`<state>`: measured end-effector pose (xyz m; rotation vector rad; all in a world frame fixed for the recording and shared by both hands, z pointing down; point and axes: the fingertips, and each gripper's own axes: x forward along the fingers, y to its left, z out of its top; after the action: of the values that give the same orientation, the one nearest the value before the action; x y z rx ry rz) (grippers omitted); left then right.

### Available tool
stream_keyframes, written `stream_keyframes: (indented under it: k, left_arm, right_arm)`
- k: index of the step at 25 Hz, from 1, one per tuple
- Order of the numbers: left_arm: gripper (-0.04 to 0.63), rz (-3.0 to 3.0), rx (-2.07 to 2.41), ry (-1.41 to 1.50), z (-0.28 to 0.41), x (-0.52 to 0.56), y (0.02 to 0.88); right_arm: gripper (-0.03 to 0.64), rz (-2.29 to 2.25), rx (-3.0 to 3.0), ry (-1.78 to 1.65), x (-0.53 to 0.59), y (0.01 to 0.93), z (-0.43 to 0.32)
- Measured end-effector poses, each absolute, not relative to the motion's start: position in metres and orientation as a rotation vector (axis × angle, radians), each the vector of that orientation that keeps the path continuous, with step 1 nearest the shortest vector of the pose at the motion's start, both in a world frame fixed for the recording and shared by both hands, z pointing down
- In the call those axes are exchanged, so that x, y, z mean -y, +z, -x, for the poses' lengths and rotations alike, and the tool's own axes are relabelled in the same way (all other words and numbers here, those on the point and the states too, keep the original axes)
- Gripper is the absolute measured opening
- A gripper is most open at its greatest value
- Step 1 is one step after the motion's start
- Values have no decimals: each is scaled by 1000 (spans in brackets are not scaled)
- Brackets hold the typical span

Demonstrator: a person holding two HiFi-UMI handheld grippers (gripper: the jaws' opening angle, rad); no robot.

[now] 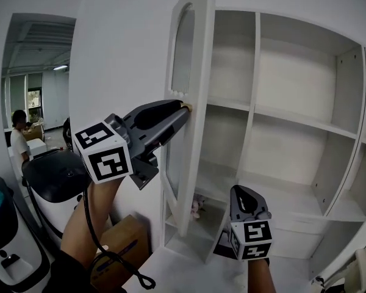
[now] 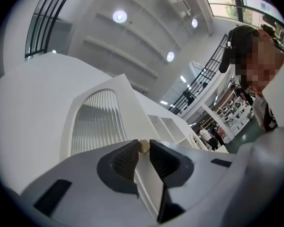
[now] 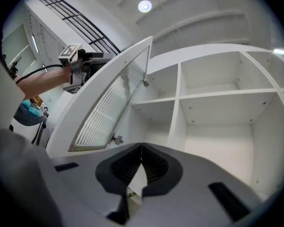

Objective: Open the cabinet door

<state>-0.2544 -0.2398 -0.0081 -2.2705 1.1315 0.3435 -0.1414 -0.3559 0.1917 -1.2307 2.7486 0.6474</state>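
The cabinet door (image 1: 201, 72) stands swung wide open, seen nearly edge-on in the middle of the head view. It is white, with an arched panel of ribbed glass (image 2: 93, 122) in its upper part. To its right the white cabinet (image 1: 254, 60) shows its bare shelves (image 1: 293, 118), split by upright dividers.

The left gripper (image 1: 184, 110) reaches in from the lower left of the head view, tilted upward, with its tips at the door's free edge about halfway up. In the left gripper view its two fingers pinch a small, round, pale knob (image 2: 144, 146), one ridged pad on each side, and the thin edge of the door runs down between them.

The right gripper (image 1: 243, 191) hangs low in the centre right of the head view, in front of the cabinet's lower shelves and apart from the door. In the right gripper view its fingers (image 3: 154, 163) are pressed together with nothing between them. That view also shows the inner side of the door, with two hinges, at the upper left.

A cardboard box (image 1: 125, 243) sits on the floor at the lower left, beside the cabinet's side wall. A person (image 1: 17, 140) stands far off at the left edge.
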Motion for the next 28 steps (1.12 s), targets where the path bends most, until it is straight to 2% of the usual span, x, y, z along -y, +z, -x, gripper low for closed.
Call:
stream_keyframes:
  k: [10, 18, 28]
  left_arm:
    - [78, 2233, -1230, 339, 260, 249, -7]
    - [66, 2071, -1436, 388, 364, 188, -7]
    - [55, 2049, -1542, 387, 391, 185, -7]
  right_arm:
    - [20, 1065, -2806, 598, 382, 193, 152]
    - [20, 906, -2851, 611, 327, 195, 249]
    - [20, 793, -2877, 623, 308, 195, 295]
